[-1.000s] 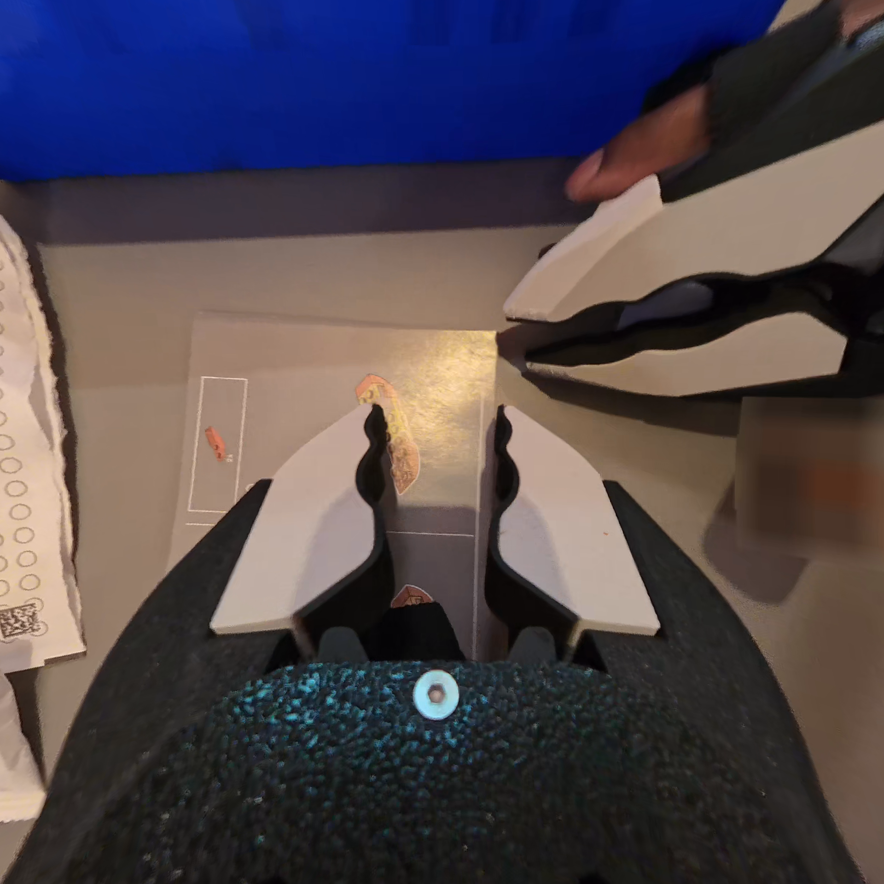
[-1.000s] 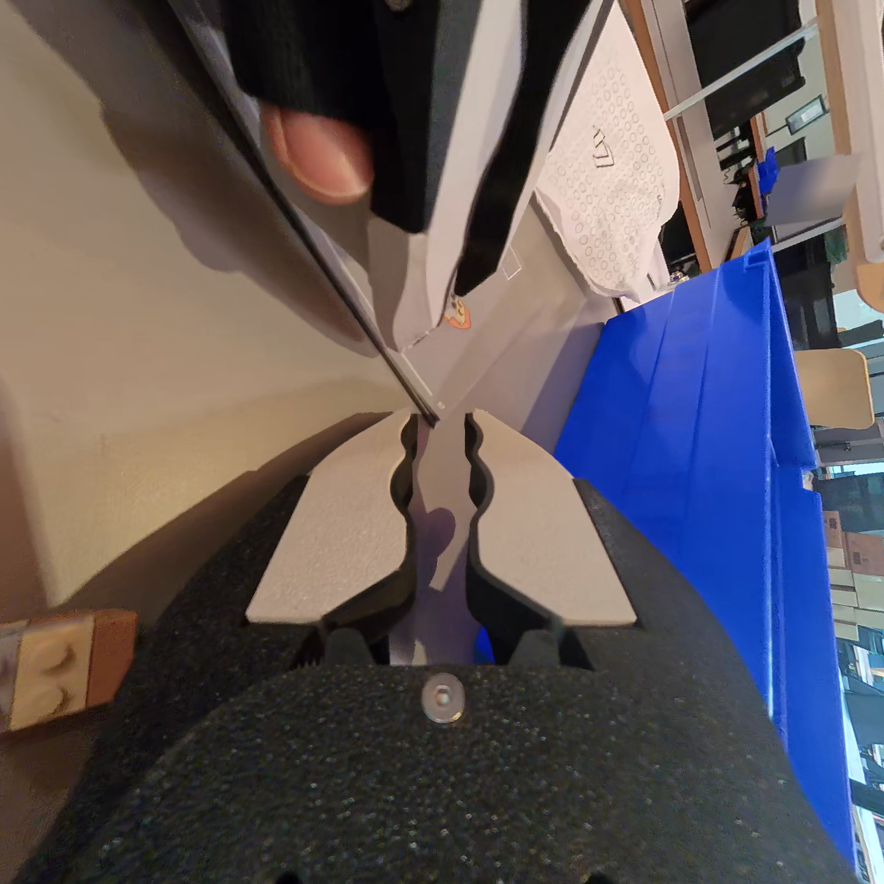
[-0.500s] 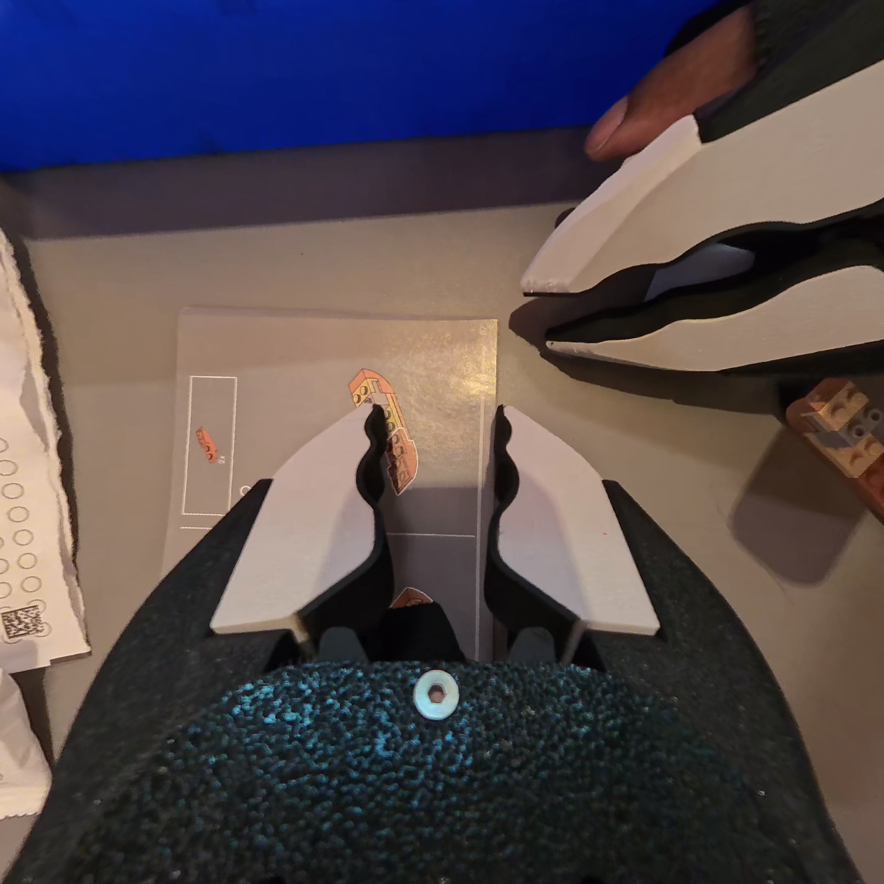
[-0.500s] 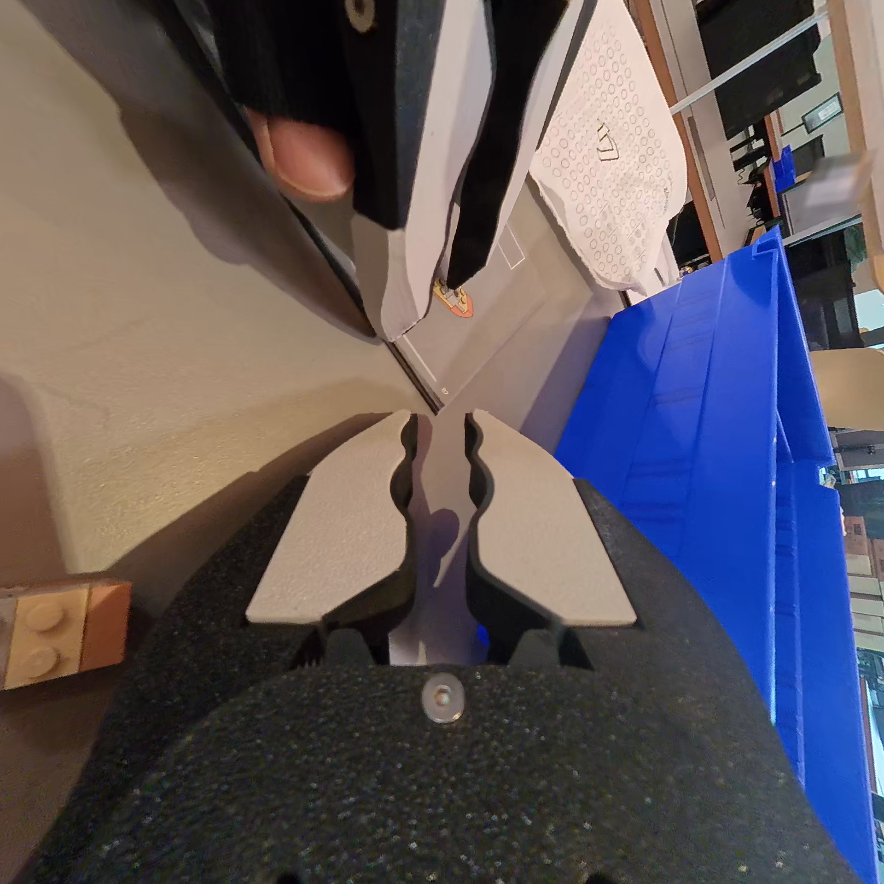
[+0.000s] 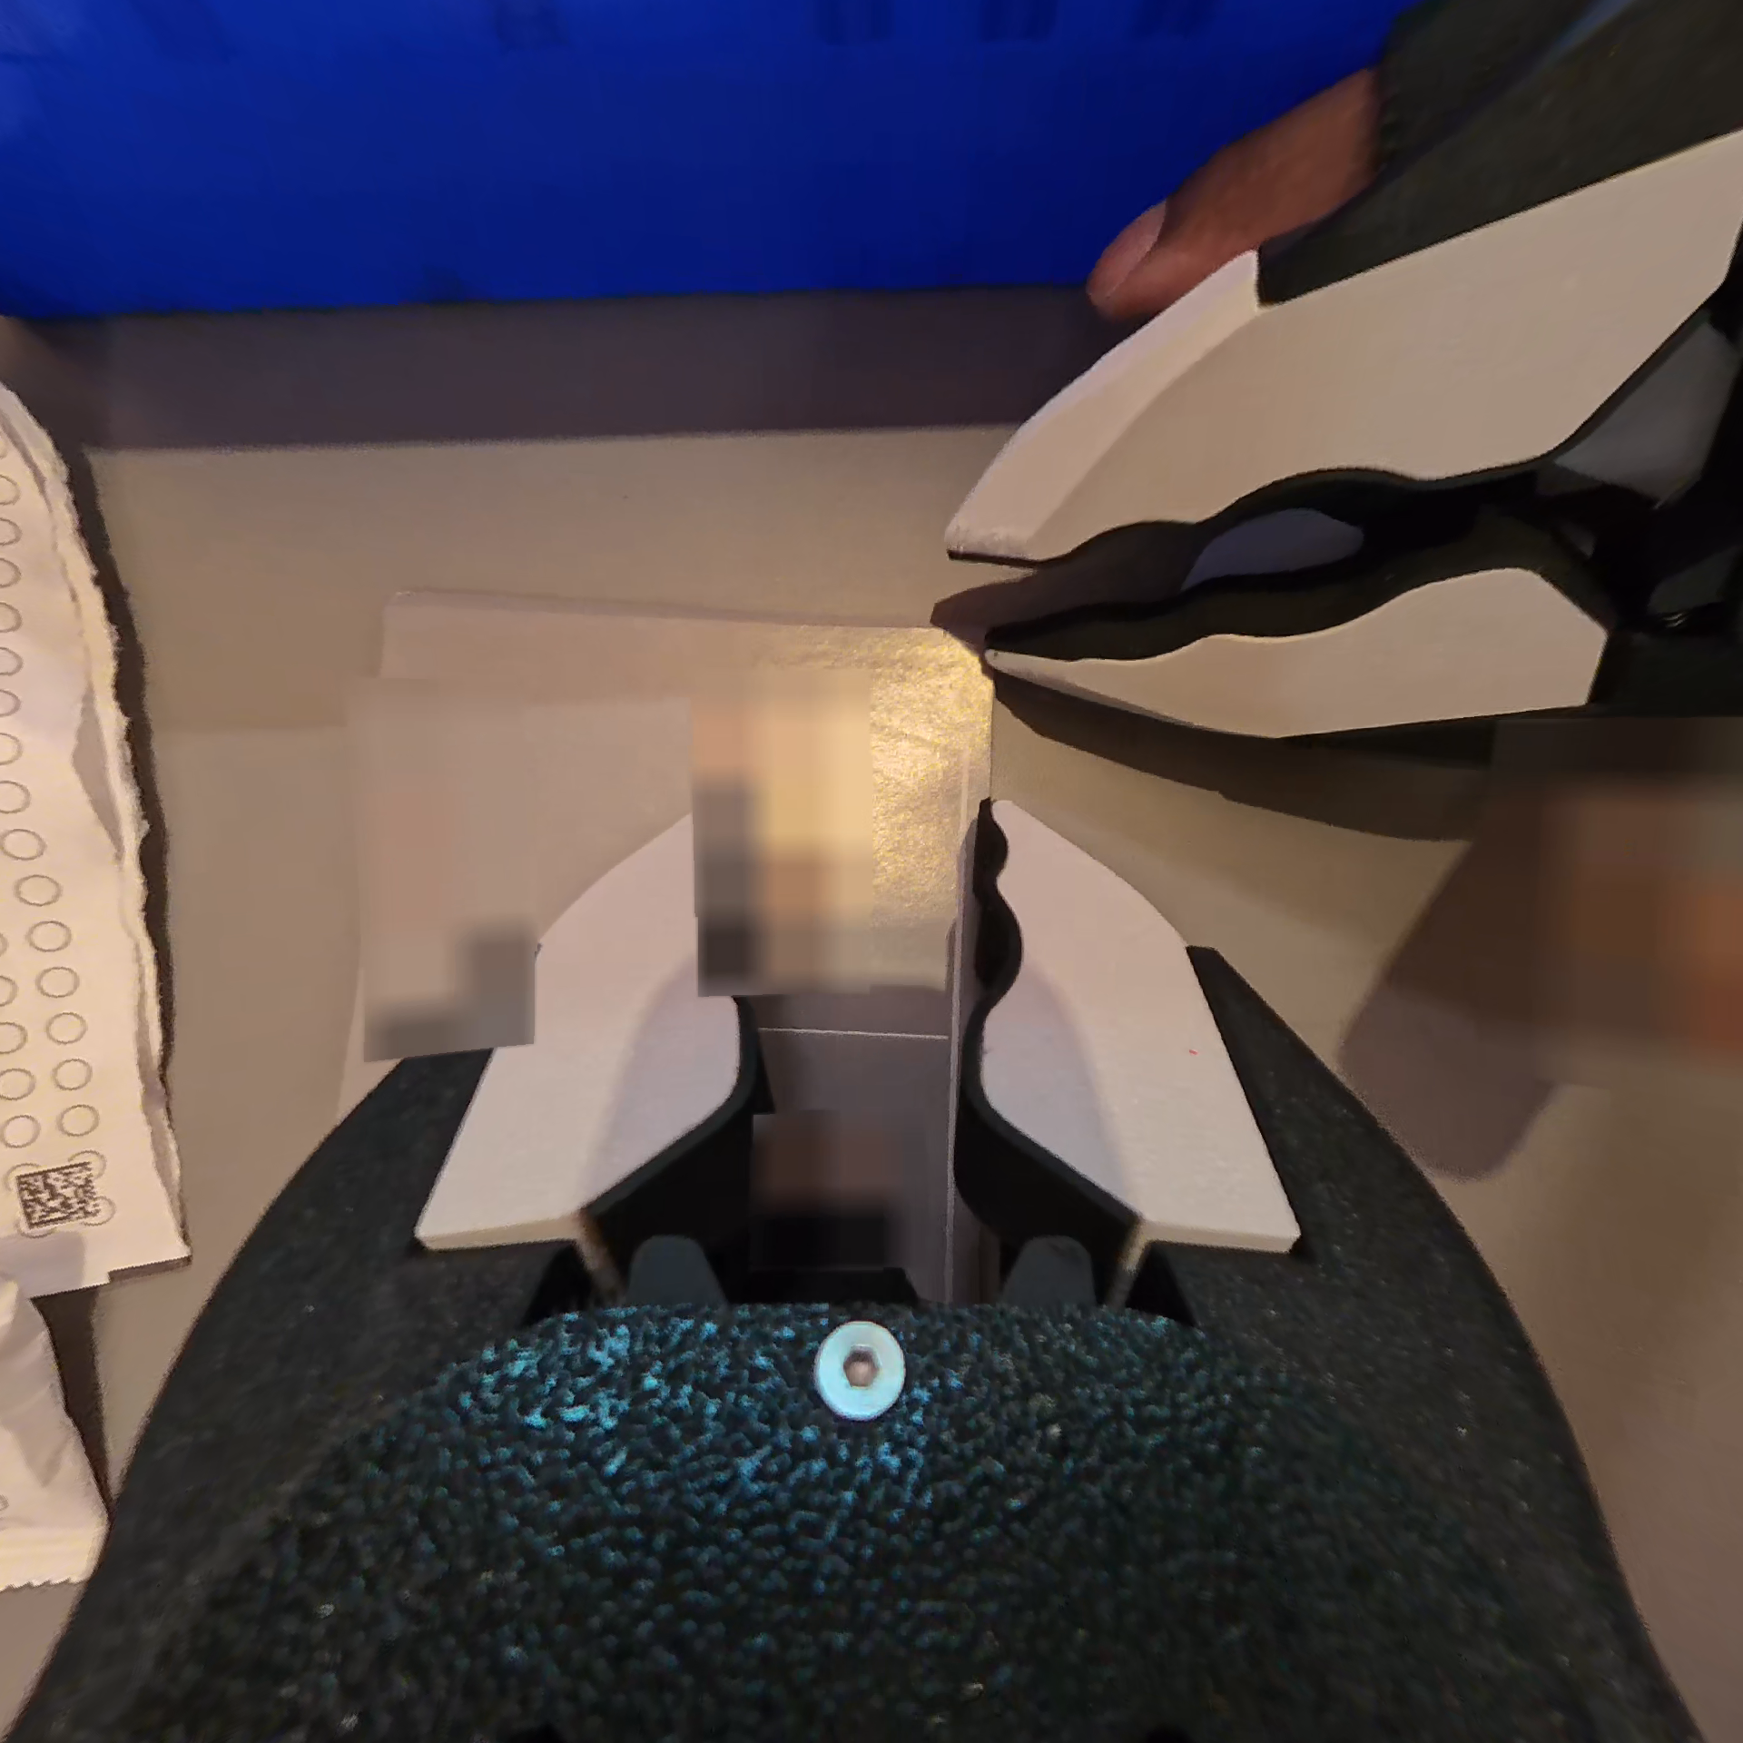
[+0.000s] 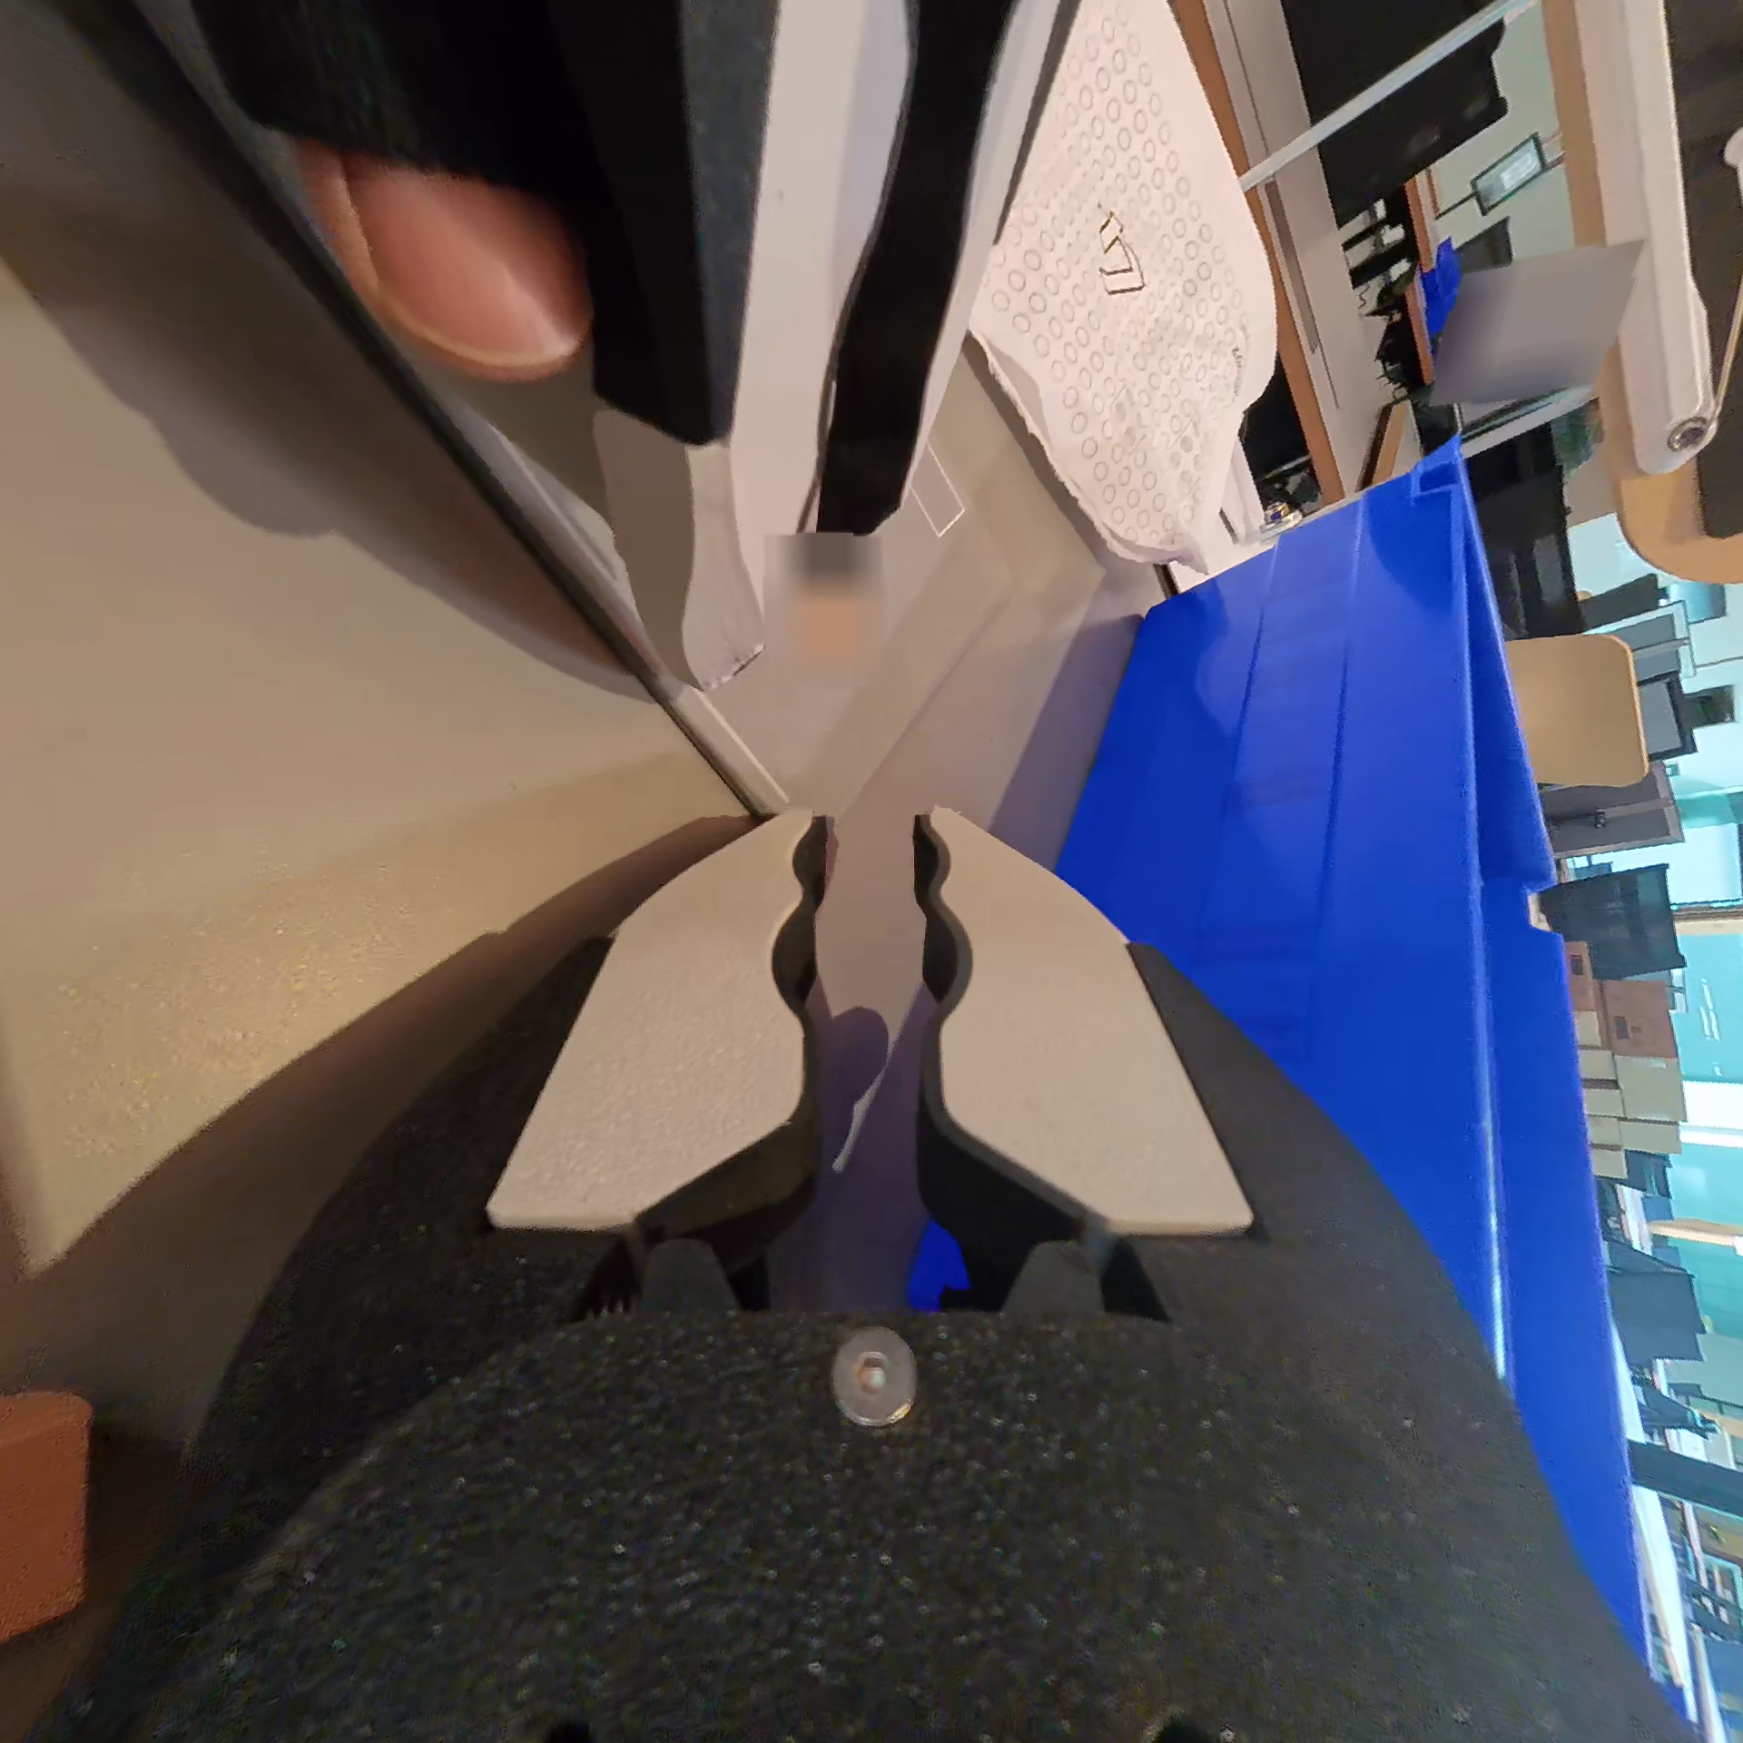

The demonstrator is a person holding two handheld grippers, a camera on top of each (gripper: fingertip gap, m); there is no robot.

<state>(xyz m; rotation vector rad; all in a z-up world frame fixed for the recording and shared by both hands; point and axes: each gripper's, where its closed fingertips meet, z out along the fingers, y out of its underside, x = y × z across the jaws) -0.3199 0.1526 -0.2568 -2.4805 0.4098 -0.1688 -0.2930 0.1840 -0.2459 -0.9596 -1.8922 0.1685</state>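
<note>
A grey instruction booklet [image 5: 924,717] lies flat on the beige table [image 5: 566,528]. My left gripper [image 5: 858,821] is open and hovers over the booklet's near half, its right finger [image 5: 1066,943] along the booklet's right edge. My right gripper [image 6: 870,819] lies on its side with a narrow gap between the fingers. Its tips are at the booklet's far right corner [image 6: 849,698], and only table shows between them. It also shows in the left wrist view [image 5: 971,599], held by a gloved hand with a bare thumb [image 5: 1226,226]. The left gripper shows in the right wrist view [image 6: 792,585].
A blue bin [image 5: 566,141] stands along the table's far side and shows again in the right wrist view [image 6: 1320,849]. A white perforated paper bag [image 5: 57,849] lies left of the booklet. A brown brick [image 6: 38,1500] sits on the table behind the right gripper. My hands' fingertips stand some 5 cm from each other.
The right gripper drew back from the booklet's corner half a second ago and has now come back to it. Its narrow gap is unchanged. The left gripper has stayed open over the booklet.
</note>
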